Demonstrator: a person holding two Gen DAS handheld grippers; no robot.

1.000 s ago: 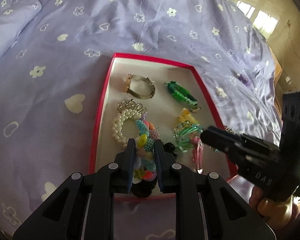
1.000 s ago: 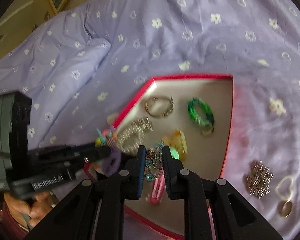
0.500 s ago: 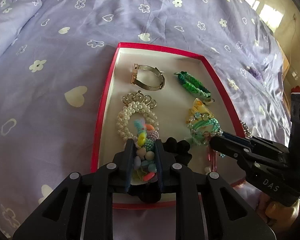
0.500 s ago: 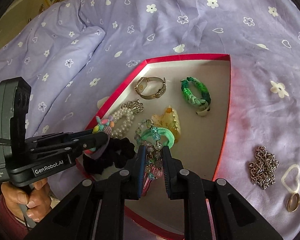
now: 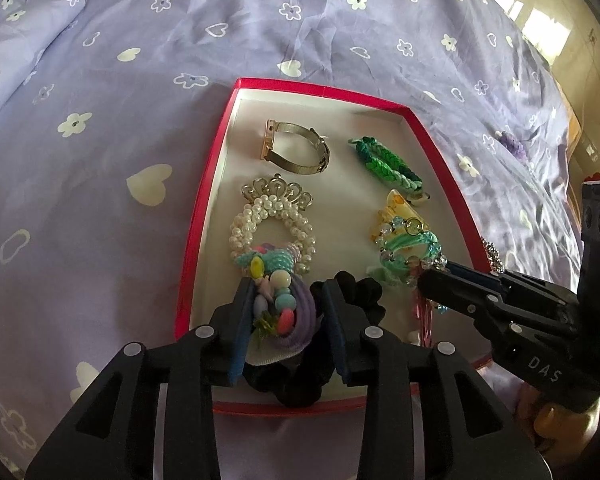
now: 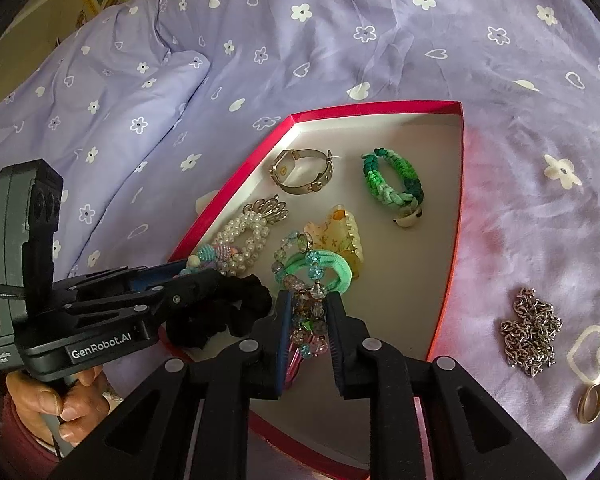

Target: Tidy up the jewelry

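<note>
A red-rimmed box (image 5: 320, 90) with a white floor lies on the lilac bedspread. My left gripper (image 5: 288, 286) is low over its near left corner. Its jaws are opening around a colourful beaded hair tie (image 5: 280, 308), which rests on a black scrunchie (image 5: 360, 292). My right gripper (image 6: 309, 298) is shut on a crystal bead bracelet (image 6: 308, 312) that drapes down to a mint hair tie (image 6: 332, 268) on the box floor; its jaws are starting to open. From the right wrist view, the left gripper (image 6: 204, 276) reaches in from the left.
Inside the box lie a metal watch (image 5: 300, 152), a green braided bracelet (image 5: 388, 166), a pearl bracelet with a crown (image 5: 252, 224) and a yellow claw clip (image 5: 396, 208). On the bedspread right of the box lie a silver chain (image 6: 532, 328) and a gold ring (image 6: 590, 398).
Both grippers came down into the box with their pieces. The left jaws have spread and the beaded hair tie now sits loosely on the scrunchie. The crystal bracelet has reached the mint tie.
</note>
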